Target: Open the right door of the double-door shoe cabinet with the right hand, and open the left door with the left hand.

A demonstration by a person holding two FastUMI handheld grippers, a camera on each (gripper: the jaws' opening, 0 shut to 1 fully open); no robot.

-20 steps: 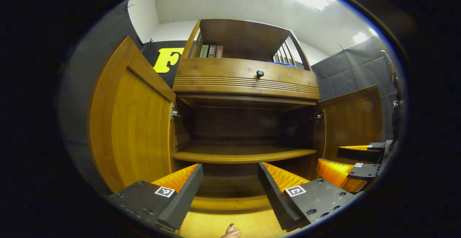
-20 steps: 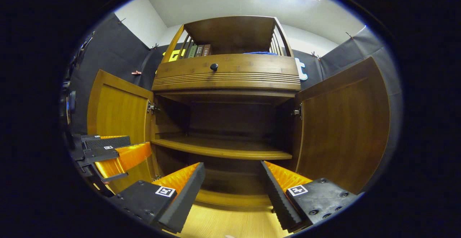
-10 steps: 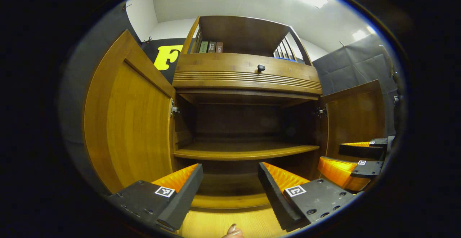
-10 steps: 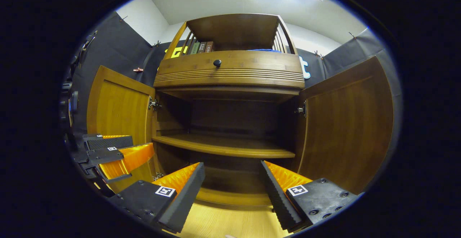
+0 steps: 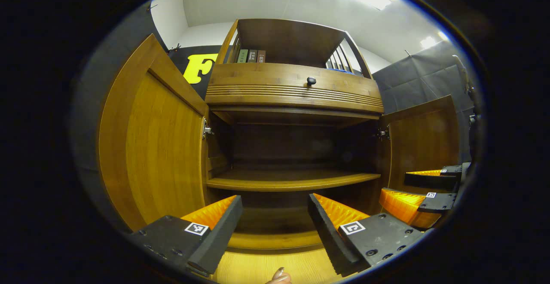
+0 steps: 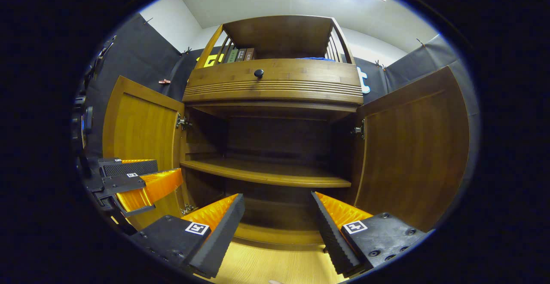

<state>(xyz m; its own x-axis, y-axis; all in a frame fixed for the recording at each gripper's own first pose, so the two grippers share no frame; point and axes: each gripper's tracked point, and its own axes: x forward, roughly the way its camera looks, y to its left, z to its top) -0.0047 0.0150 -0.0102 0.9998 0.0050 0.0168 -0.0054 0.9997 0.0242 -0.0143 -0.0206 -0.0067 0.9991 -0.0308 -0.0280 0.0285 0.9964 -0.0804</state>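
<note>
Shoe cabinet (image 5: 292, 146) stands directly ahead, both doors swung wide: left door (image 5: 159, 146) out to the left, right door (image 6: 412, 146) out to the right, inner shelf (image 6: 266, 174) bare. Left gripper (image 5: 275, 228) fingers spread wide, holding nothing; right gripper (image 6: 277, 228) likewise agape and empty. Task looks essentially complete. Best finish: draw both grippers straight back, clear of door edges, so neither panel gets nudged toward closing.
</note>
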